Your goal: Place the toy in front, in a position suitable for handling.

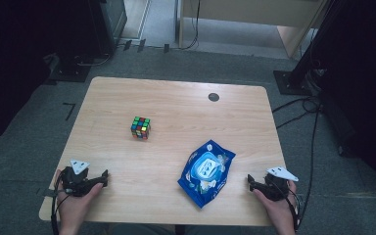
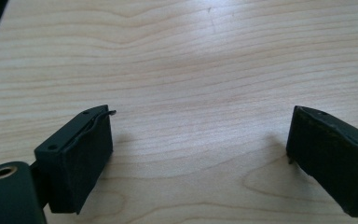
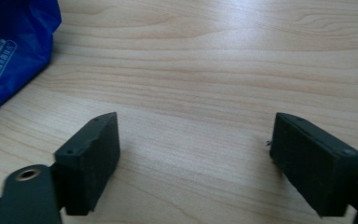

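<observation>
A scrambled colour cube stands on the wooden table, left of its middle. A blue wet-wipe packet lies flat toward the front right, and its blue edge shows at the left in the right gripper view. My left gripper rests at the front left corner in a hand, open, with bare wood between its jaws. At the front right edge my right gripper is held beside the packet, open and empty.
A small dark round disc sits in the tabletop near the far right. Grey carpet surrounds the table, with black stand bases and cables on the right and dark equipment at the far left.
</observation>
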Demonstrator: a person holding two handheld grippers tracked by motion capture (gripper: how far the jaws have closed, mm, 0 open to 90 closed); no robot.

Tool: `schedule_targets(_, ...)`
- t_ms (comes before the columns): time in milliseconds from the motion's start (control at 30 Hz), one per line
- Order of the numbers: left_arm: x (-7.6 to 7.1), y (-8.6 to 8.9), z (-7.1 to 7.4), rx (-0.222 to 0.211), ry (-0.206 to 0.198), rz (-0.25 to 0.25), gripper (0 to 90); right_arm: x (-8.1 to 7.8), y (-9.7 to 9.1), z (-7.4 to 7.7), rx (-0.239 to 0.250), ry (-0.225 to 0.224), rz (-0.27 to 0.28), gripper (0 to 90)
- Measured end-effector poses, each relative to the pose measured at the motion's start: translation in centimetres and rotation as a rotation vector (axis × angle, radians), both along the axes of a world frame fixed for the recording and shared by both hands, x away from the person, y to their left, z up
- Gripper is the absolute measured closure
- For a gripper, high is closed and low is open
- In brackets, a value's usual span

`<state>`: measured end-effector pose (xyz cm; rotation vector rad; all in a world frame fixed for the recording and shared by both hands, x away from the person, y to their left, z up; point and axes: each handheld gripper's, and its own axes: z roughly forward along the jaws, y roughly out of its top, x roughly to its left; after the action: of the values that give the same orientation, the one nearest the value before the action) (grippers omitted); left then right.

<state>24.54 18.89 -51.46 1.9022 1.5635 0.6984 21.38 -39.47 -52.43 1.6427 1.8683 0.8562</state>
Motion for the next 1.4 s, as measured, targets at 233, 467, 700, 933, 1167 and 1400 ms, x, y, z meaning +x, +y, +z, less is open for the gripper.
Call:
schedule_targets(233, -0.6, -3.8, 1.5, -0.042, -0.040, -0.126, 7.4, -0.3, 0.3, 1.3, 0.103, -0.035, 0.019, 32.3)
schedule_targets(467, -0.6, -9.1, 1.8, -0.093, -0.037, -0.298, 9.0, -0.7, 2.6, 3.4, 0.170, -0.055, 0.061, 47.5)
schedule_targets(700, -1.4, -14.6, 1.6, -0.127, -0.041, -0.505, 26.3, -0.3, 6.7, 3.7, 0.172, -0.030, 0.152, 55.8)
schedule_targets(933, -2.1, -18.2, 1.3, -0.175, -0.034, -0.684, 37.4, 1.1, 9.0, 2.7, 0.113, -0.002, 0.175, 73.7)
schedule_targets(1167, -2.0, -18.0, 1.0, -0.181, -0.024, -0.700, 36.5, 3.3, 8.8, 2.3, 0.046, -0.038, 0.170, 78.1)
schedule_targets(1400, -1.4, -14.5, 0.7, -0.156, -0.051, -0.576, 32.2, 3.5, 7.9, 3.2, 0.097, -0.122, 0.151, 68.9)
